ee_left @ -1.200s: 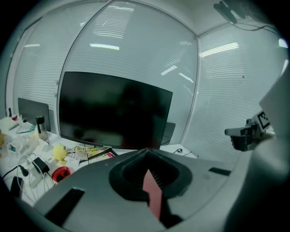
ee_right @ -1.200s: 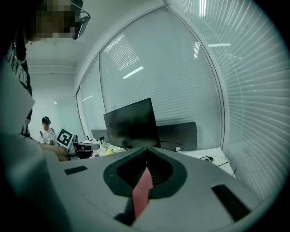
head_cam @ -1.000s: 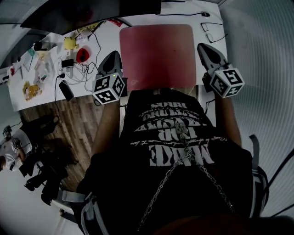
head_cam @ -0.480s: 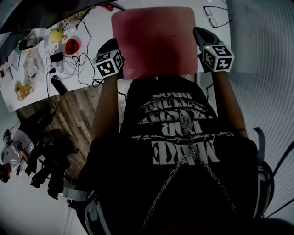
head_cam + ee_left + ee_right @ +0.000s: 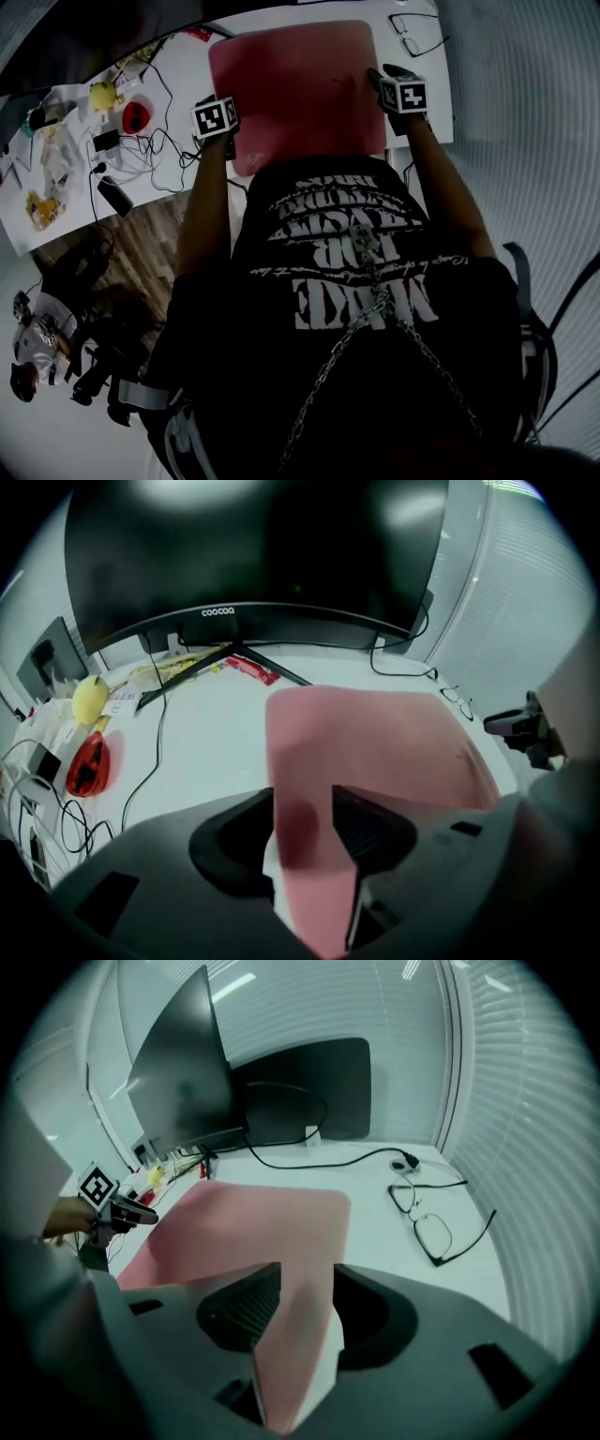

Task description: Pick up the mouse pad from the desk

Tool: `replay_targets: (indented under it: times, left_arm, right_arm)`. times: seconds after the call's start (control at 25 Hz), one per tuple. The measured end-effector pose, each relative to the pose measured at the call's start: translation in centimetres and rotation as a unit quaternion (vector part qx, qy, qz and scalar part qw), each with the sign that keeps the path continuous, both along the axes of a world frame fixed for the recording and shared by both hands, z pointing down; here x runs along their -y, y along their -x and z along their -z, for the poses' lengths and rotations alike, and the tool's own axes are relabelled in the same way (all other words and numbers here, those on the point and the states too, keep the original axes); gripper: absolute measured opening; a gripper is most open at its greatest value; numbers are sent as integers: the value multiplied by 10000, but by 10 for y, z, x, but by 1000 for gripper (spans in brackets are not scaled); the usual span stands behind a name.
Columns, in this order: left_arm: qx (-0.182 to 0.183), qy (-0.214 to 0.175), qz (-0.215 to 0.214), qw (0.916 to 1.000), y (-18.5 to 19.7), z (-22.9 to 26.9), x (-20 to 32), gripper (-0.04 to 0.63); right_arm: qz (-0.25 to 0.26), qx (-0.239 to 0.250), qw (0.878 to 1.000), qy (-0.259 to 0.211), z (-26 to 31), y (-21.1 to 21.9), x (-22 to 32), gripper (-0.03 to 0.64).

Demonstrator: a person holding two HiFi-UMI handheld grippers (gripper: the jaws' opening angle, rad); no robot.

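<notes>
The left tongs (image 5: 305, 806) and right tongs (image 5: 298, 1299), jaws just opening and unclenched, are straddling the left and right edges of the mouse pad (image 5: 298, 89).

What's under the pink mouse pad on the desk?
The mouse pad lies on the white desk, which shows past its left, far and right edges. Whatever is beneath is covered by the pad; the person's shirt hides part of its near edge.

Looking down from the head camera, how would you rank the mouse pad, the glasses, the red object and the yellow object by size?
1. Mouse pad, largest by far
2. Glasses
3. Red object and yellow object, too alike to rank
</notes>
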State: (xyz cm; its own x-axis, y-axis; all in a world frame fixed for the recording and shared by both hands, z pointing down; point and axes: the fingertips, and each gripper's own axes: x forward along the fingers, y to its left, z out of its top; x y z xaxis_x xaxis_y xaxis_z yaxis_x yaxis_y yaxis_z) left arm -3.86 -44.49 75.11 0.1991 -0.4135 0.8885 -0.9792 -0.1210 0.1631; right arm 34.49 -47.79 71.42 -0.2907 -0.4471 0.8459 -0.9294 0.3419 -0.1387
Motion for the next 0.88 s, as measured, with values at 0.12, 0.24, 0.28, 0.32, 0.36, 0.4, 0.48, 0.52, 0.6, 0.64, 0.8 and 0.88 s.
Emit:
replay_targets:
  times: [0.12, 0.24, 0.28, 0.32, 0.36, 0.4, 0.48, 0.52, 0.6, 0.64, 0.8, 0.88]
  left_arm:
    - [-6, 252, -170, 9995, -5, -13, -3, 220]
    - [157, 367, -332, 9987, -7, -22, -5, 255]
    - [146, 343, -321, 9988, -7, -23, -5, 255]
    - [107, 315, -286, 9990, -8, -24, -5, 255]
    - [72, 293, -254, 9992, -8, -24, -5, 255]
    - [63, 286, -242, 9993, -8, -24, -5, 255]
    - [118, 340, -301, 9989, -8, -23, -4, 253]
    - [151, 382, -367, 9985, -10, -23, -4, 252]
    - [176, 442, -504, 9976, -16, -21, -4, 200]
    - [185, 460, -538, 9973, -20, -21, -4, 173]
    - [185, 496, -574, 9970, -30, -22, -8, 80]
    - [193, 468, -684, 9964, -35, -24, -7, 48]
  right_arm:
    - [-12, -27, 9983, 583, -28, -1, -10, 208]
    - [171, -209, 9957, 885, -54, -2, -12, 267]
    - [213, -296, 9954, 888, -58, -1, -12, 280]
    - [215, -377, 9953, 870, -59, -1, -12, 281]
    - [193, -433, 9952, 854, -57, 0, -13, 281]
    - [179, -460, 9953, 837, -54, 3, -14, 281]
    - [226, -500, 9955, 777, -52, 9, -13, 261]
    - [252, -549, 9952, 767, -53, 10, -13, 252]
    - [242, -639, 9944, 801, -51, 7, -13, 241]
    - [248, -601, 9945, 821, -50, 8, -13, 229]
    - [578, -72, 9940, 931, -50, 38, -21, 57]
    - [759, -66, 9937, 817, -49, 50, -24, 51]
